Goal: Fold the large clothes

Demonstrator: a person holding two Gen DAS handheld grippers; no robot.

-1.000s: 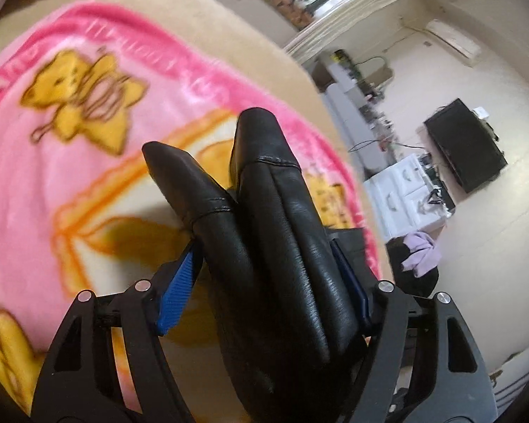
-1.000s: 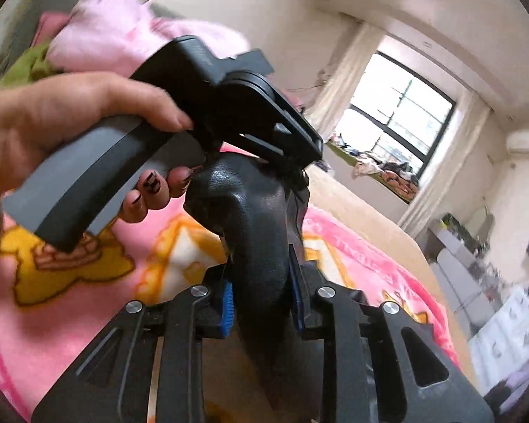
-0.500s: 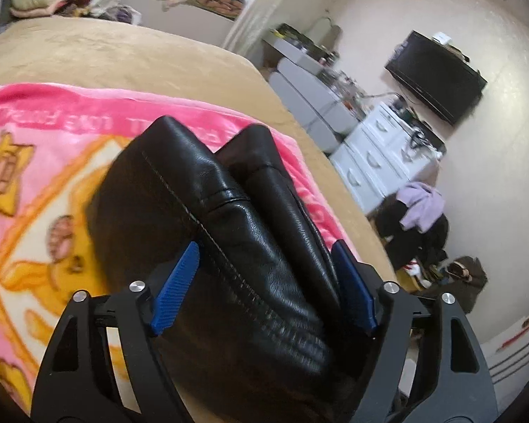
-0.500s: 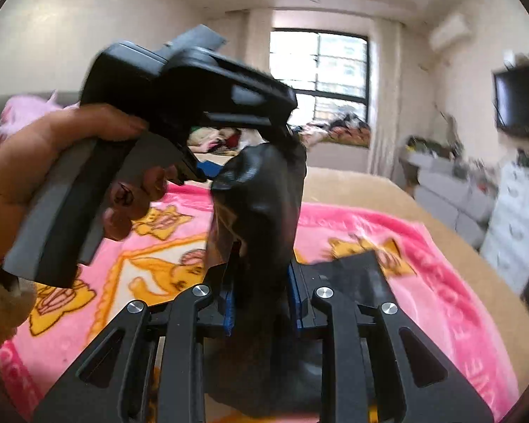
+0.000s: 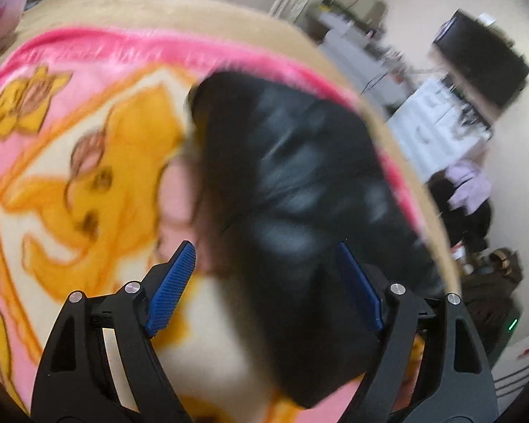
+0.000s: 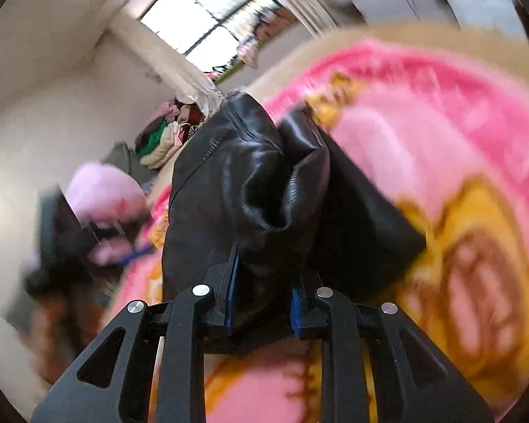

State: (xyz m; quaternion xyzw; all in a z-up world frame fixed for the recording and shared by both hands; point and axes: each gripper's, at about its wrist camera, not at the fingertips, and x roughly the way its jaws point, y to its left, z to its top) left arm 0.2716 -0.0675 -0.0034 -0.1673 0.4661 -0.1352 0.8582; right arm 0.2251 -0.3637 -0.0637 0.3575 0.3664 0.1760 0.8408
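Black leather garment point(image 5: 299, 190) has dropped lower — left gripper point(image 5: 268, 282) opening, seemingly loose; right gripper point(image 6: 262, 299) clamps it.

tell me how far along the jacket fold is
Done: the black leather jacket is gathered into a bunched fold over the pink cartoon blanket. In hand: the right gripper is clamped on it; the left gripper is opening, its left pad clear of the leather between its pads. Left: laying it flat and tidying; the views are blurred.
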